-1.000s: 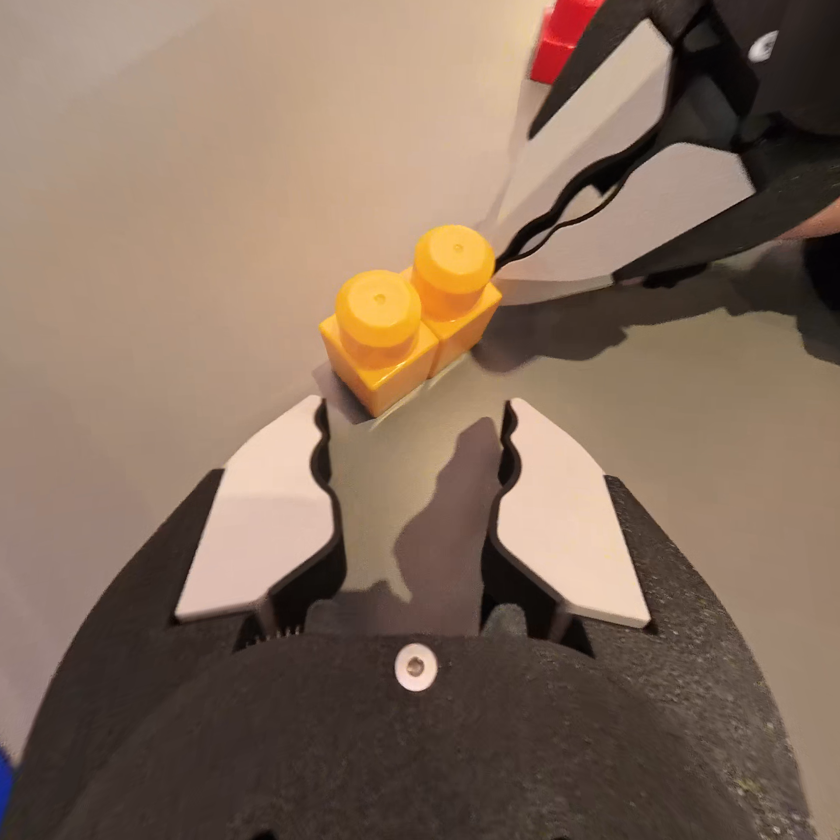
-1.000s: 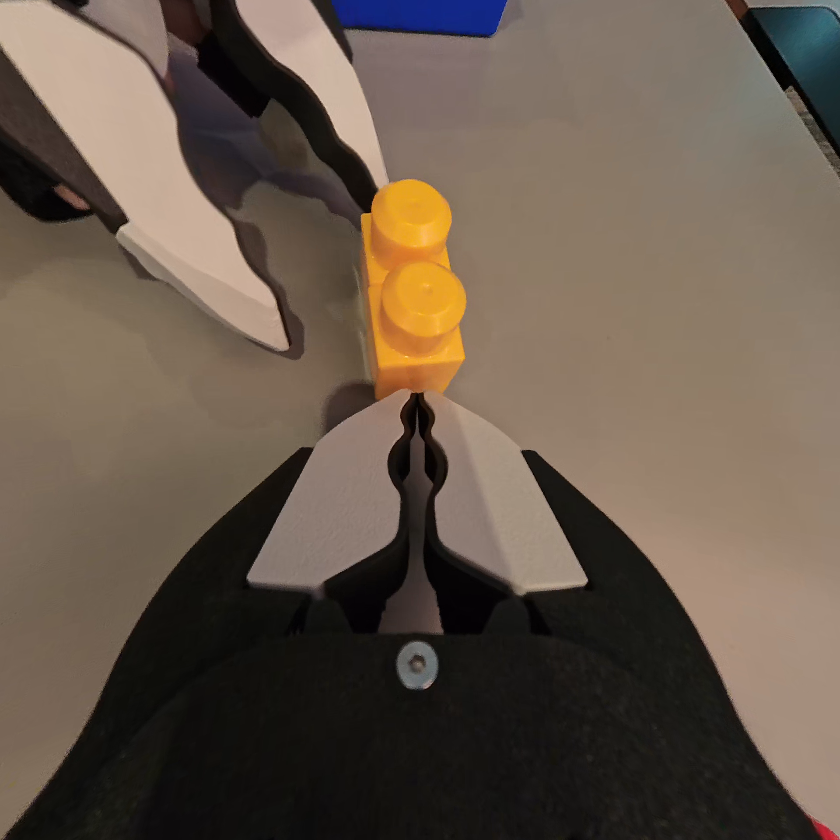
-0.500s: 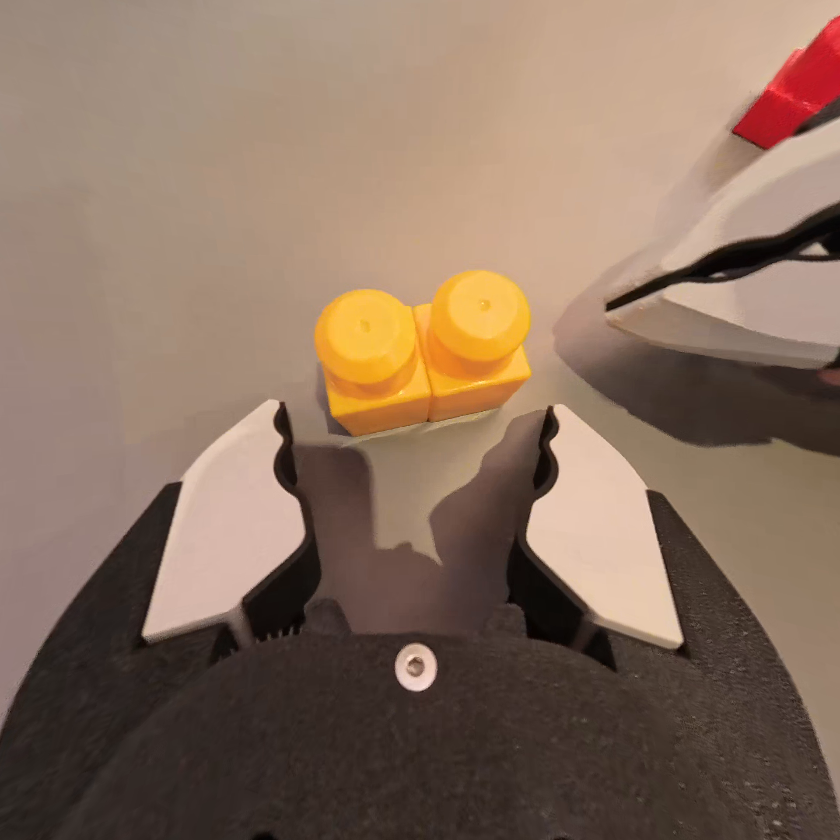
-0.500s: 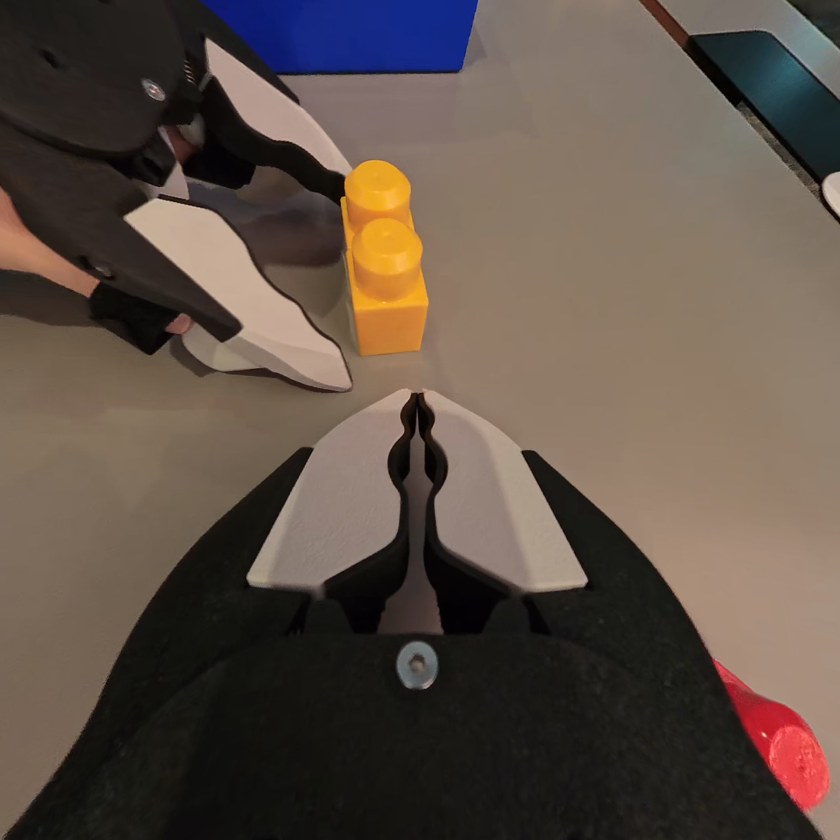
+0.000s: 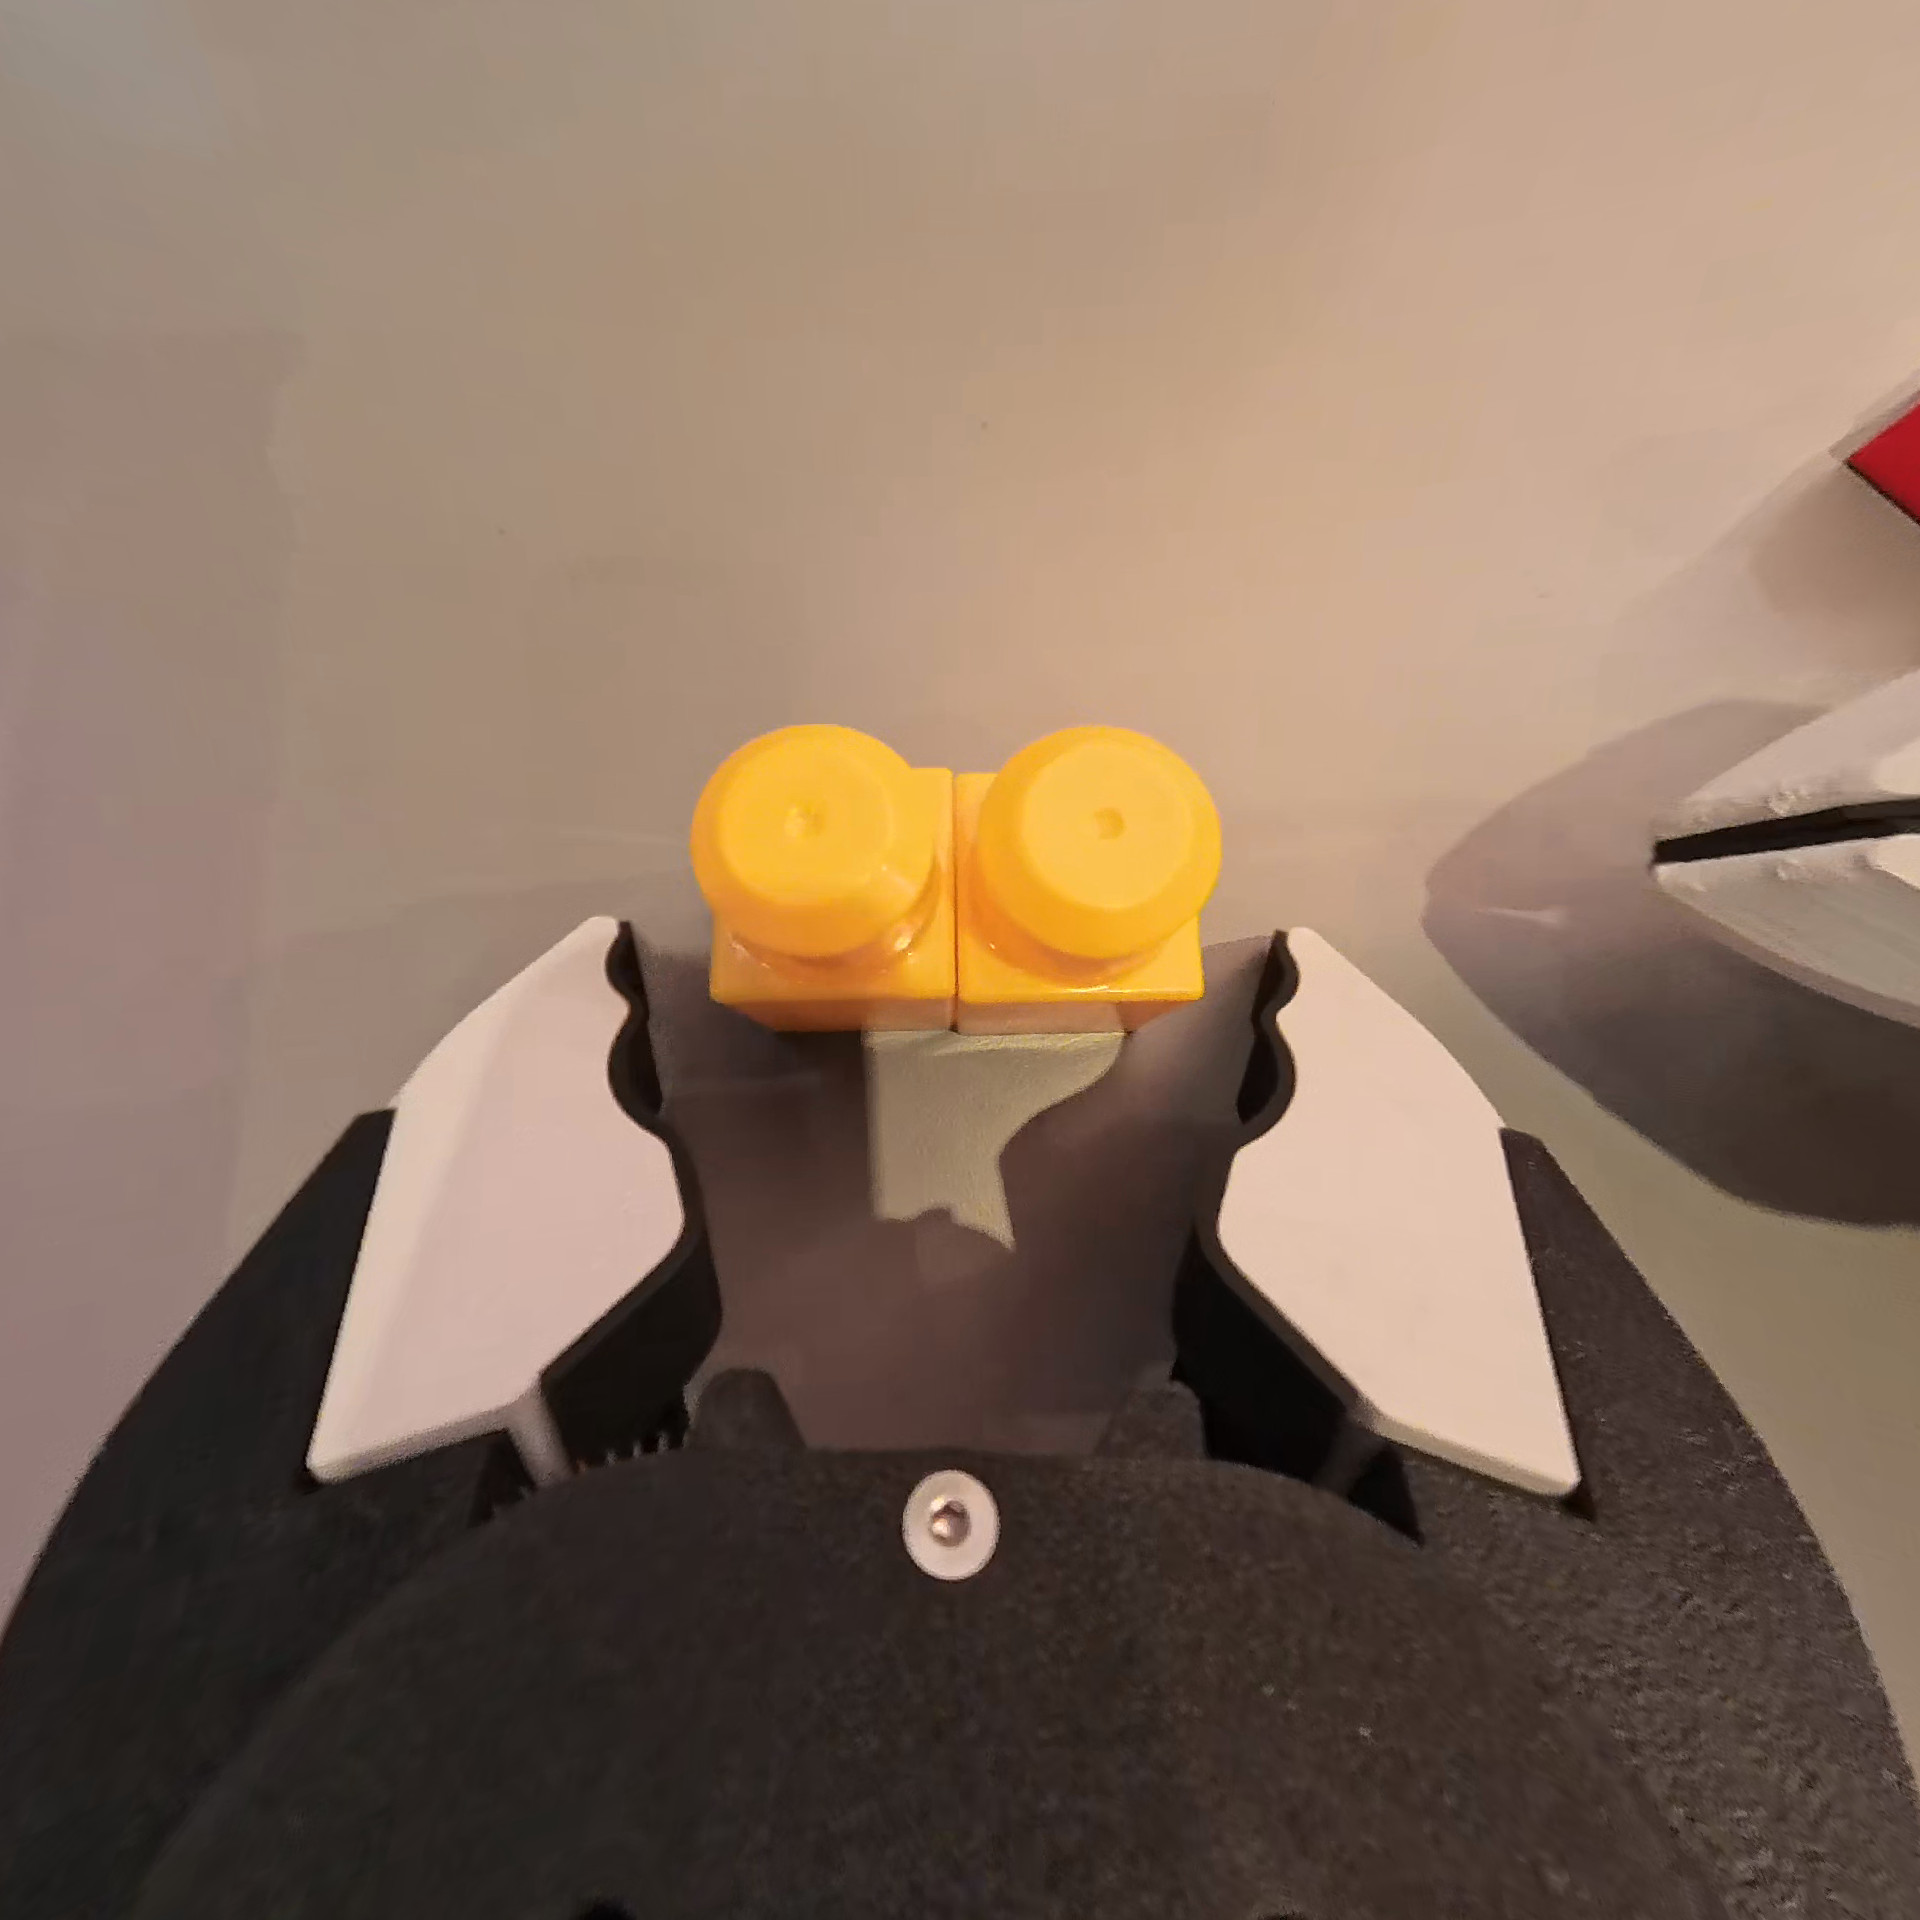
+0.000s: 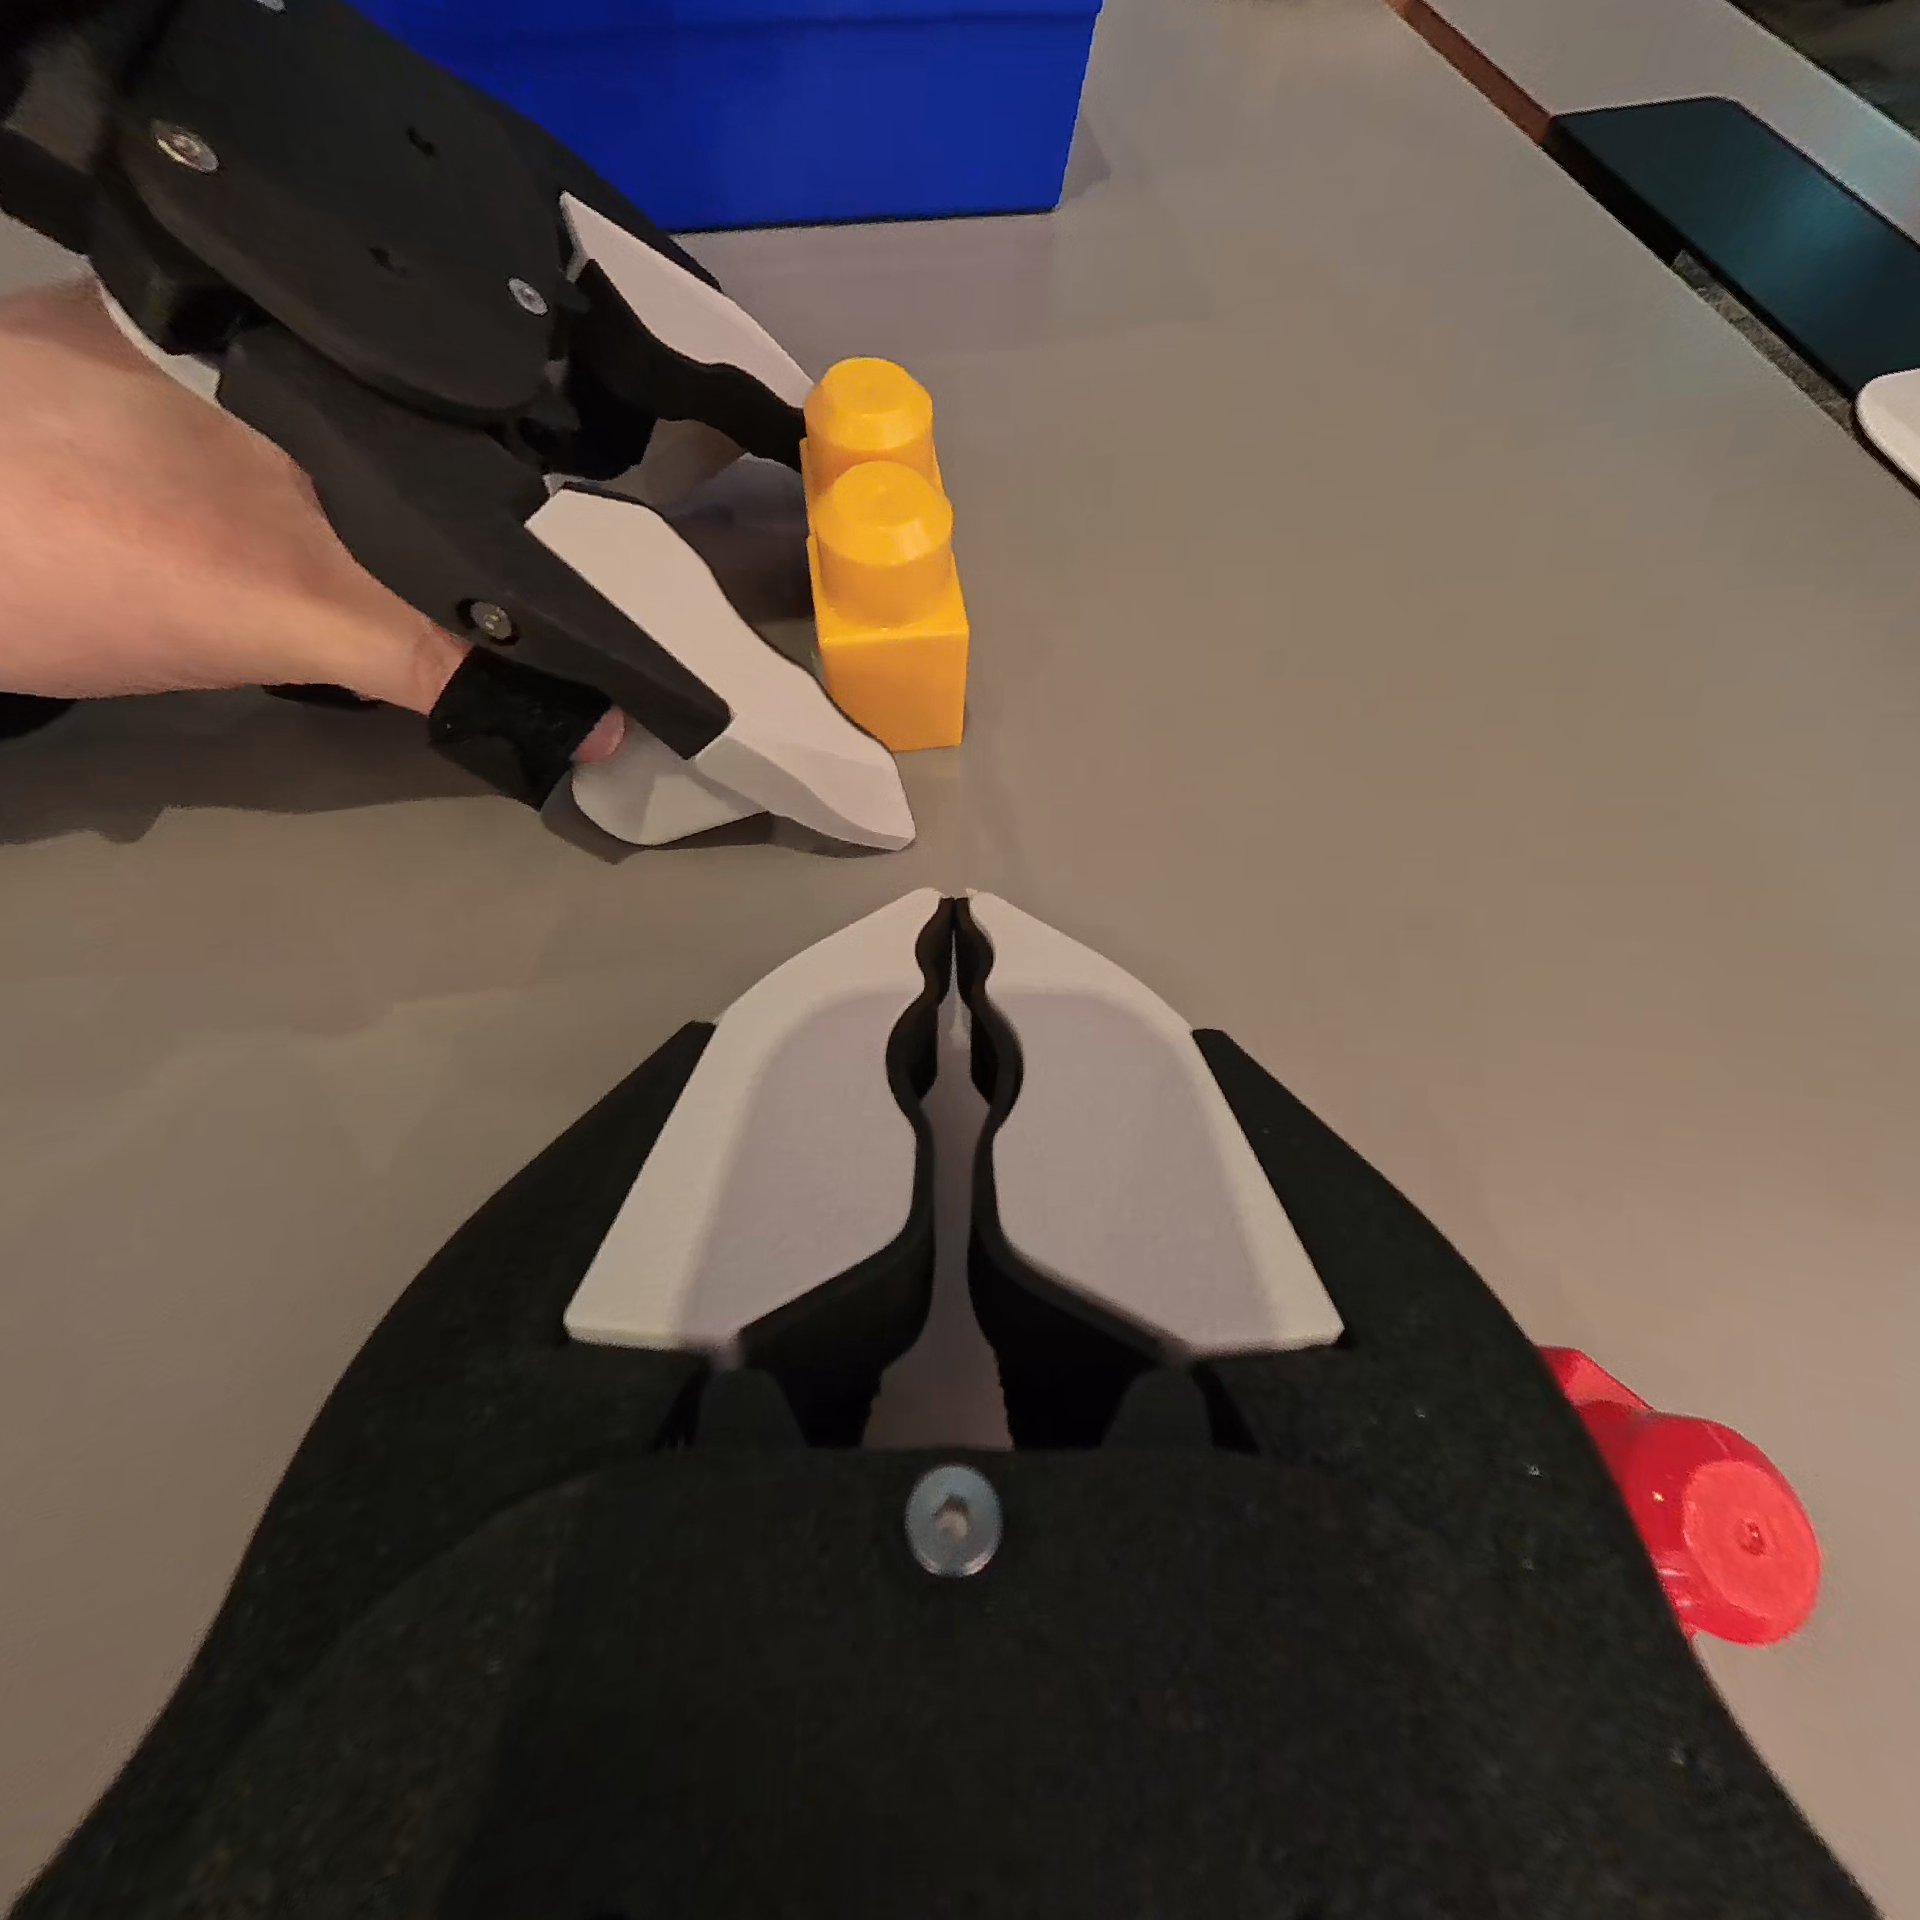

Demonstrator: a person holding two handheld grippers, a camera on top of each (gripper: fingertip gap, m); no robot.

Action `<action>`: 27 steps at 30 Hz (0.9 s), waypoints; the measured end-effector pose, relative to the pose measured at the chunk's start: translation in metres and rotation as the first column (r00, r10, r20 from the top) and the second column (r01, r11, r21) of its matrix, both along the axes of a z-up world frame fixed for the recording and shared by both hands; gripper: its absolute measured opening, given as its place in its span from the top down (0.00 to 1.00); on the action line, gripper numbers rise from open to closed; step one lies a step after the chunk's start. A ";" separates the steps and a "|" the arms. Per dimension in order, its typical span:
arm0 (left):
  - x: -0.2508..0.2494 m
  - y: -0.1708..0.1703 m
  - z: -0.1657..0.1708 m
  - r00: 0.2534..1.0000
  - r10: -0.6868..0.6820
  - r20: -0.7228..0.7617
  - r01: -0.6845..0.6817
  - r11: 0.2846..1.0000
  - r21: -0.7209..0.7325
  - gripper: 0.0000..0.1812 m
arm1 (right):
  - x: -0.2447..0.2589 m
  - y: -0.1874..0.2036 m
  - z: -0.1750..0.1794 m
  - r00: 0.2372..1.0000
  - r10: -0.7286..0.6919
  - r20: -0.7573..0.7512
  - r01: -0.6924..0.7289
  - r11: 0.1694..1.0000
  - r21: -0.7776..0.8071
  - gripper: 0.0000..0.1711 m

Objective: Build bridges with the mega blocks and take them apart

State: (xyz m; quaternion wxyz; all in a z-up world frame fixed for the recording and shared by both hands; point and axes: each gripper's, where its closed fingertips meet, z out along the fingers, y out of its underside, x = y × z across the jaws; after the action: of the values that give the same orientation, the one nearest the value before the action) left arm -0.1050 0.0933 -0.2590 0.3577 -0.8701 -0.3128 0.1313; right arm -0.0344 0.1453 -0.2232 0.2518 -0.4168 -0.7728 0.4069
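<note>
Two yellow single-stud mega blocks stand side by side, touching, on the grey table. In the right wrist view they appear one behind the other. My left gripper is open, its fingertips at either side of the pair, just short of it; it also shows in the right wrist view. My right gripper is shut and empty, a little back from the blocks; its closed tips show at the right edge of the left wrist view. A red block lies on its side beside my right gripper.
A blue bin stands behind the blocks. A dark flat object and a white item lie near the table's far right edge. A person's hand holds the left gripper. A bit of red shows at the right.
My left gripper has swung round to face the pair squarely, opened wider and moved up to it. My right gripper has drawn back from the blocks, staying shut.
</note>
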 end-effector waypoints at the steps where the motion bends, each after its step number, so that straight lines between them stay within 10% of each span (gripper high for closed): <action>1: 0.000 0.000 0.000 1.000 0.008 0.003 -0.008 1.000 0.001 0.38 | 0.001 0.001 0.000 1.000 0.000 -0.001 0.000 1.000 0.000 1.00; 27: -0.007 0.004 0.000 0.998 0.066 -0.001 -0.066 0.998 0.010 0.42 | 0.007 0.007 0.012 0.999 -0.007 -0.033 0.006 1.000 -0.019 1.00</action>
State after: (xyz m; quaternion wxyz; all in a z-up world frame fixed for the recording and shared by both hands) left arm -0.1118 0.0975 -0.2586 0.3575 -0.8574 -0.3417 0.1421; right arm -0.0277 0.1519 -0.2111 0.2618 -0.4151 -0.7633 0.4201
